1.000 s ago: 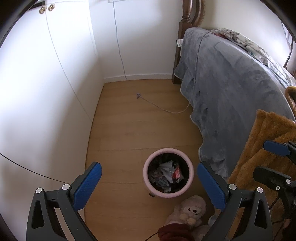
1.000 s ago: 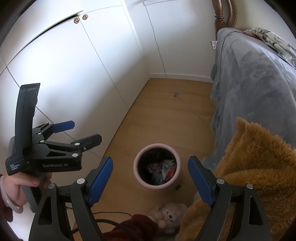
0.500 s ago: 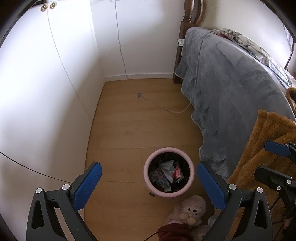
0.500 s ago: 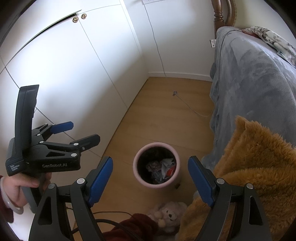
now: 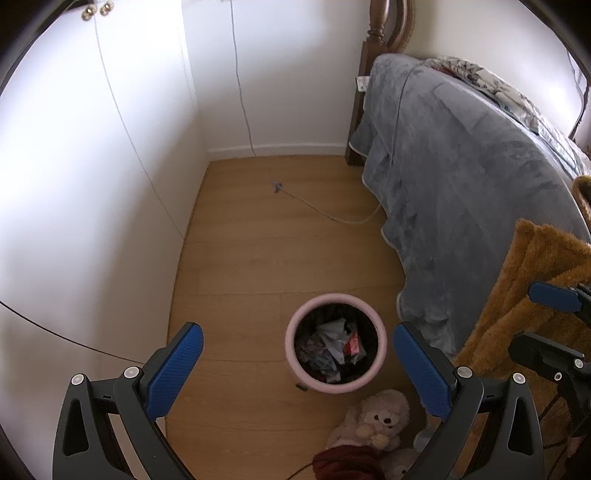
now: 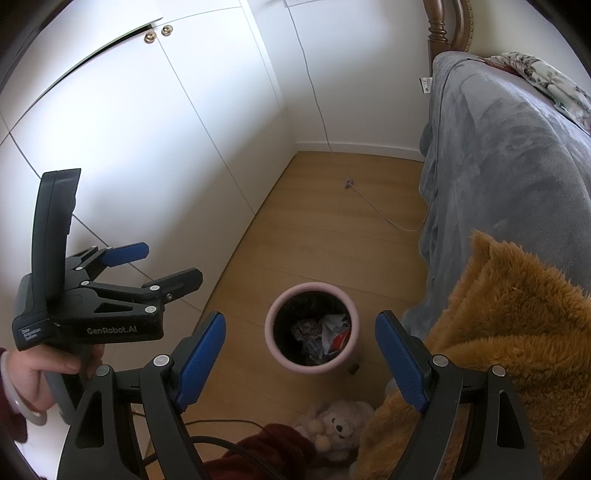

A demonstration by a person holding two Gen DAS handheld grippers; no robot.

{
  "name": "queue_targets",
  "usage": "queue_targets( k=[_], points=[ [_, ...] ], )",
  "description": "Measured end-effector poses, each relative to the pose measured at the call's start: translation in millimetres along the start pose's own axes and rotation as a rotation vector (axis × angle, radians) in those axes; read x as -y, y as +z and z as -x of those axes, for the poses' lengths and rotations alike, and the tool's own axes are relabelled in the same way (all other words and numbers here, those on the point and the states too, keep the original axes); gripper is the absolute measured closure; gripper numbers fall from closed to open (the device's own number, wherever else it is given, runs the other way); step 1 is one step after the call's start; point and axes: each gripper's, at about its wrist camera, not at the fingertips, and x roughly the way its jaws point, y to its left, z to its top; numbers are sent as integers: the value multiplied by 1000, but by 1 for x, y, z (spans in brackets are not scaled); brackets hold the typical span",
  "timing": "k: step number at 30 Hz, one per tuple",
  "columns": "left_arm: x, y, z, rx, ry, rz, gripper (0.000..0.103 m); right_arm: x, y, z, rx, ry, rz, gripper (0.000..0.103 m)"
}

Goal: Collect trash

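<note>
The bin (image 5: 335, 353) stands on the wooden floor (image 5: 266, 258), a pink round tub with a dark liner, and it holds crumpled paper and wrappers (image 5: 334, 347), one of them red. It sits just beside the hanging edge of the grey blanket (image 5: 461, 192) that covers the bed, probably so that rubbish from the bed can be dropped straight in.

Both claws hang above it, pointing down. The left claw (image 5: 298, 369) has its blue pads spread wide with nothing between them, and the bin shows in the gap. The right claw (image 6: 300, 358) is likewise spread and empty, framing the bin from a little further right. Held this way, they look ready to come down on the bin or its contents; which one is meant I cannot tell. The left hand (image 6: 40, 373) grips its tool by the handle.

A teddy bear (image 5: 373, 417) lies on the floor next to the bin, beside something dark red. A shaggy orange throw (image 6: 509, 332) drapes over the bed's near end, close to the right claw. Further off a thin cable (image 5: 321, 210) trails across the boards from under the blanket. White cupboard doors (image 6: 147, 147) with small brass knobs line the left side, and a wooden bedpost (image 5: 380, 33) stands against the far wall.
</note>
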Motion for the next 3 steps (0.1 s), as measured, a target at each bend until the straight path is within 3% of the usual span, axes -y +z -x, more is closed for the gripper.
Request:
queue_targets(
  k=[3],
  points=[
    [3, -2, 4, 25, 0, -5, 0, 0, -1, 1, 0, 3, -2, 21]
  ],
)
